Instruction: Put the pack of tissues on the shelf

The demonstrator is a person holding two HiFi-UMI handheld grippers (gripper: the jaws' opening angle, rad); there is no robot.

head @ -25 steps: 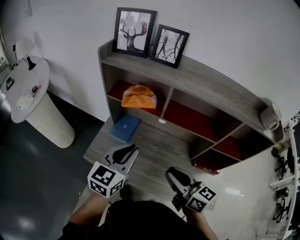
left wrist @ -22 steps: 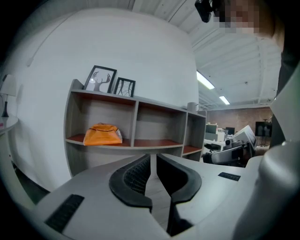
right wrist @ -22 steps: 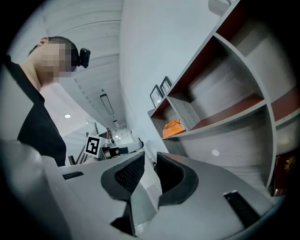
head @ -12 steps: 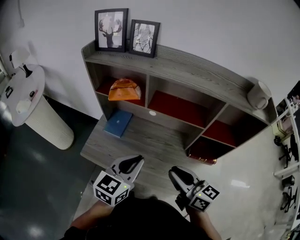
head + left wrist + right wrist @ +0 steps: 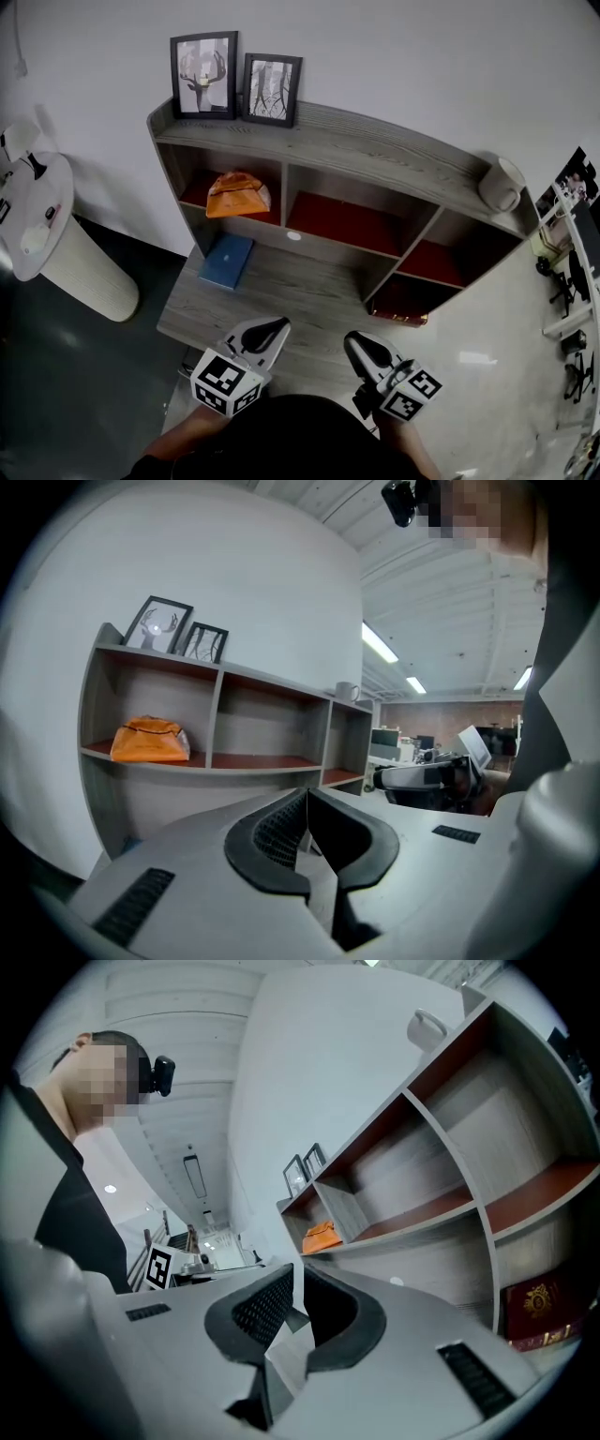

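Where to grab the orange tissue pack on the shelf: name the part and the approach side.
Probably the narrower upper part of the orange tissue pack, coming level through the open front: the back, top and divider of the shelf close the other sides.

Orange tissue pack [image 5: 238, 195] in left compartment [image 5: 195, 194], blue book [image 5: 226, 261] on ledge [image 5: 300, 302] below, middle compartment [image 5: 342, 223] free

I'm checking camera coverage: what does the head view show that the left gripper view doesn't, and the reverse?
Only the head view: the round white side table and a red box in the bottom right compartment of the shelf. Only the left gripper view: ceiling lights, a background office, and the left gripper up close, jaws shut on nothing. Both: the shelf, the orange pack in its left compartment, two framed pictures and a white mug on top.
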